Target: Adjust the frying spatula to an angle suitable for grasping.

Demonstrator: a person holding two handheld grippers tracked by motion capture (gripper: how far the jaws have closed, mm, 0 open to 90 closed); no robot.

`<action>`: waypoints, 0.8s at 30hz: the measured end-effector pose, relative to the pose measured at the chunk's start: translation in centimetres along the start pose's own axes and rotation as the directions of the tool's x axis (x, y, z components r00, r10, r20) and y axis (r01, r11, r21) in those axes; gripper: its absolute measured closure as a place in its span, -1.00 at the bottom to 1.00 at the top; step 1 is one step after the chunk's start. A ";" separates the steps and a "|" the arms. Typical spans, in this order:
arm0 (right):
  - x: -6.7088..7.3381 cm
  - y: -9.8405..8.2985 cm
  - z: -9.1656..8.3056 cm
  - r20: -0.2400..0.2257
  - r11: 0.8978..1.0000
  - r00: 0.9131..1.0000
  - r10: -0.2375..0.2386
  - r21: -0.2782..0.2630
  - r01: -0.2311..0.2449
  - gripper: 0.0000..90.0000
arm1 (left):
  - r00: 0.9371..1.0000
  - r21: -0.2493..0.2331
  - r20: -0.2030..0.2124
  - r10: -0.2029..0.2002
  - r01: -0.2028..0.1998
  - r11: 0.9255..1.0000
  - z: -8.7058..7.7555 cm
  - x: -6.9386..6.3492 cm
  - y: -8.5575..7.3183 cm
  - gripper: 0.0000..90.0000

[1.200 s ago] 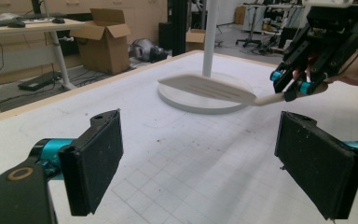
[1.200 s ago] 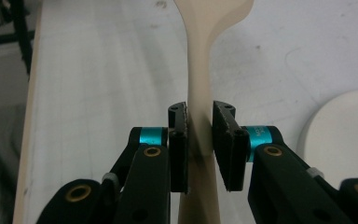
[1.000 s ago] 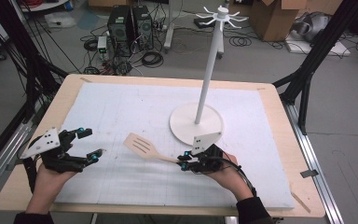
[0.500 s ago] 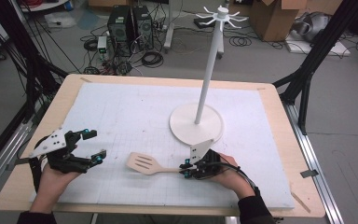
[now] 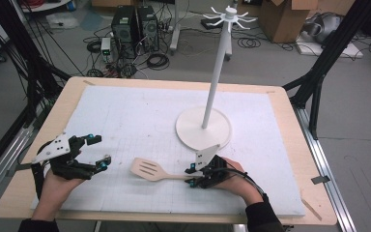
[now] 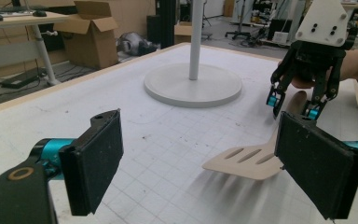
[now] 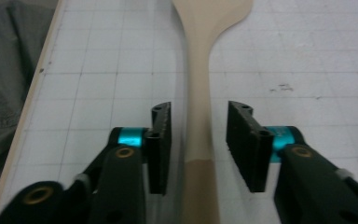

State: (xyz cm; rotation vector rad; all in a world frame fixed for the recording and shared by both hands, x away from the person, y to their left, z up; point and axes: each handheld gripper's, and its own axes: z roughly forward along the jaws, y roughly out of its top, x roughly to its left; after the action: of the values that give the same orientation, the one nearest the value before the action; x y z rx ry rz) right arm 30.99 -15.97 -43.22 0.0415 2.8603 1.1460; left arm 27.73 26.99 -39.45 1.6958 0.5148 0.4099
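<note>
Your right gripper [image 5: 192, 176] has just been opening: its 2 jaws stand off either side of the spatula [image 5: 150, 169] handle (no pad touching), so the spatula lies flat on the white mat [image 5: 125, 116], near the stand [image 5: 204, 126]. Your left gripper [image 5: 97, 152] rests open, well aside.

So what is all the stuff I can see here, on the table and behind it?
spatula: one, pale wood, slotted, lying on the mat near the front, handle between the right gripper's open jaws
stand: one, white, round base on the mat, tall pole with hooks on top
mat: one, white, gridded, covering the table
table: one, light wood rim
computer towers: two, black, on the floor behind
cardboard boxes: brown, floor, back right
left gripper: one, black, open, holding nothing
right gripper: one, black, jaws just opened, pads clear of the handle
</note>
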 end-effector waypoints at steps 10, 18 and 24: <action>0.5 -0.1 -3.2 0.083 0.984 0.992 0.091 -0.163 -0.076 -0.28 | 1.000 -0.003 0.005 0.000 0.000 1.000 -0.1 0.0 0.1 -0.65; 1.1 -2.5 -6.5 0.169 0.939 0.958 0.233 -0.296 -0.176 -0.54 | 1.000 -0.007 0.004 0.011 -0.011 1.000 -0.3 0.0 0.1 -0.65; 1.8 -5.0 -8.5 0.228 0.885 0.909 0.349 -0.399 -0.239 -0.64 | 1.000 -0.011 0.007 0.010 -0.010 1.000 -0.4 0.3 0.0 -0.65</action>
State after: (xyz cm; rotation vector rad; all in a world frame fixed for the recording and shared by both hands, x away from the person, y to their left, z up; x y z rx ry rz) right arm 28.59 -25.33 -40.62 0.6008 2.3932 1.5561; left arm 27.75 27.48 -39.42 1.6897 0.4989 0.4131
